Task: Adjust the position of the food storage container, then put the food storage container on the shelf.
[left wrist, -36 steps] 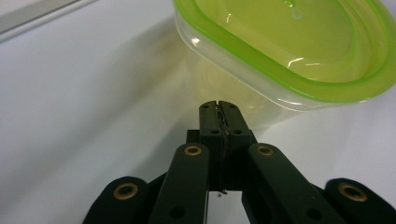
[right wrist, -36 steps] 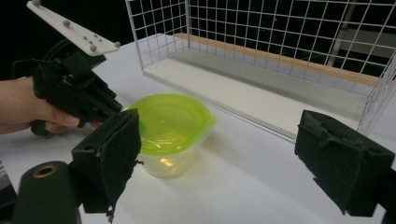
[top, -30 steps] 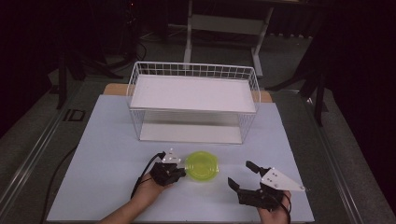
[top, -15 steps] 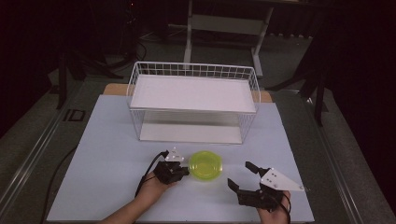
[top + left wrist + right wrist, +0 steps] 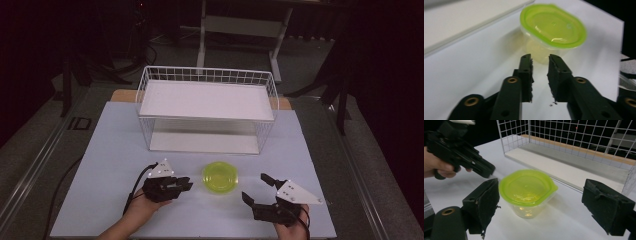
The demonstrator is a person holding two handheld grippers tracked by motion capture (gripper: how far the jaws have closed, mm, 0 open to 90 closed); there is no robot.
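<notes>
**Facing one lidded tub from two sides**

Sitting on the bench [image 5: 115, 145] is one small container [image 5: 220, 177]: a clear, rounded plastic tub with a glossy lime-green lid [image 5: 527, 187] that overhangs its rim and bears a shallow moulded recess. It stands upright between the two grippers, touched by neither.

The left gripper [image 5: 186, 184] points at it with its jaws narrow, only a slim gap between their flat inner faces; in the left gripper view the tub stands just beyond the two tips, centred a little to the right of the gap [image 5: 540, 72]. The jaws are matt black, with brass-coloured pivots on the linkage arms and ragged, frayed padding on the inner faces.

The right gripper [image 5: 256, 189] has its jaws wide. In the right gripper view [image 5: 546, 207] the tub stands between and just ahead of them, nearer the left-hand pad, whose dark surface looks rough and fibrous.

Beyond the tub stands one white wire basket rack [image 5: 207, 110], a square-mesh grid with two flat white shelves. The bench top is smooth, pale and matt.
</notes>
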